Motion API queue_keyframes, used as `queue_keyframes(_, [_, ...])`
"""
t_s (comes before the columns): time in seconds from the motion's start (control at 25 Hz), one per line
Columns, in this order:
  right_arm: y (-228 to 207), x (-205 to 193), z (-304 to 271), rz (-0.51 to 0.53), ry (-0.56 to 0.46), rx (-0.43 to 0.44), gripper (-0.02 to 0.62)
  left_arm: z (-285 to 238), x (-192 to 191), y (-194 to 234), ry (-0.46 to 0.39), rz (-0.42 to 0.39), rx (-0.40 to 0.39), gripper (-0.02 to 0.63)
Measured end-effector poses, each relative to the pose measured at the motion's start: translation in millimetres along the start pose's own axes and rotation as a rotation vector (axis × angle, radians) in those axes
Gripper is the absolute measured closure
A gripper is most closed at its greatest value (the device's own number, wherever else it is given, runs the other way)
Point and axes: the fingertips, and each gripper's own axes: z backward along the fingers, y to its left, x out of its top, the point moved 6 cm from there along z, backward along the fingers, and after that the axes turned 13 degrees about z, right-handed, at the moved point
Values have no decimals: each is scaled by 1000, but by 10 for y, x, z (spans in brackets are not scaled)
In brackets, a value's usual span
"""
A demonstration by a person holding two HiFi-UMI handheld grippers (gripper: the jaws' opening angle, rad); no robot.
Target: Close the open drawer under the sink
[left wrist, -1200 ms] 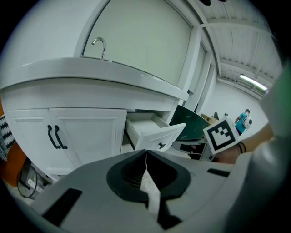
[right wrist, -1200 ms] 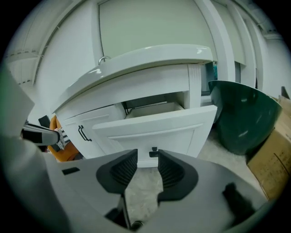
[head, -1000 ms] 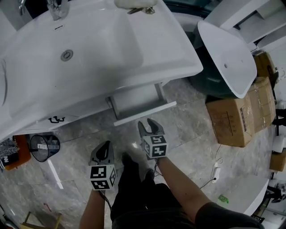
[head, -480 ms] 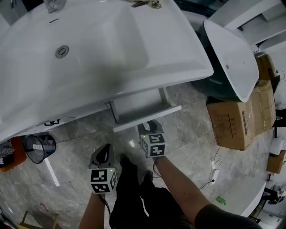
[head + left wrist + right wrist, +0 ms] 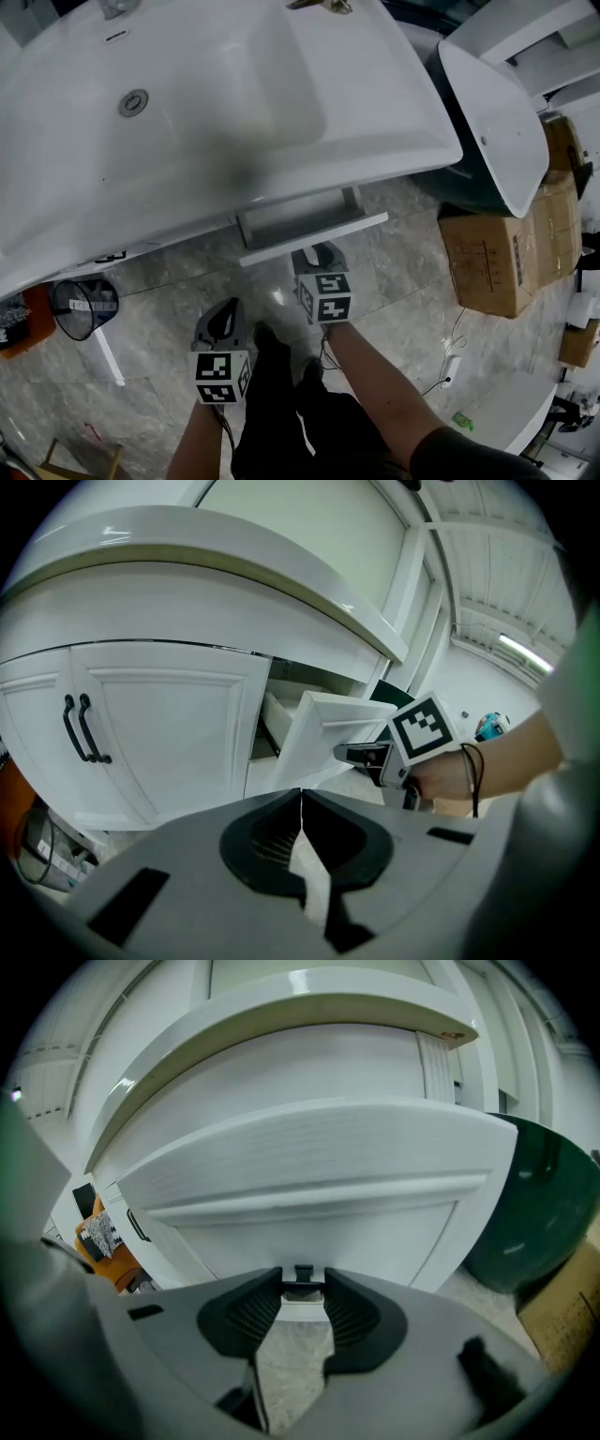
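Observation:
Under the white sink a white drawer stands pulled out, its front panel facing me. My right gripper is right at that panel, its jaws open. In the right gripper view the panel fills the frame, and a small dark handle sits between the tips of the right gripper without being pressed. My left gripper hangs lower left, away from the drawer. The left gripper is shut on nothing and looks at the drawer from the side.
White cabinet doors with black handles are left of the drawer. A black wire bin stands on the marble floor at left. A dark green tub with a white basin and cardboard boxes stand at right. A power strip lies nearby.
My right gripper has moved forward up to the drawer's front panel. The left gripper has stayed about where it was.

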Motion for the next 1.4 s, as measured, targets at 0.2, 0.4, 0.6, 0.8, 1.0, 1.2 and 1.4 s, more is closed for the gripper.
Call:
queue_keyframes(0.2, [-45,157,-183,4,-19,2,446,-54,55,58,-10,8,10,591])
queue_keyframes(0.4, [-88,339,-357,1,-36,-3,446,-102,123,90,-13,7,11,591])
queue_keyframes(0.6, [-145,493,-510,-1,-51,-3,446,-158,171,91,-18,8,4,591])
queue_keyframes(0.8, [-173,580,-615,4,-53,7,446,-165,173,99,-15,23,0,591])
queue_keyframes(1.0, [-206,668,-699,5,-62,2,446,-171,187,126,-15,41,-5,591])
queue_keyframes(1.2, [-187,680,-715,13,-71,-2,446,-171,217,182,-26,59,5,591])
queue_keyframes(1.4, [-190,674,-703,15,-58,-4,446,-154,229,175,-35,63,10,591])
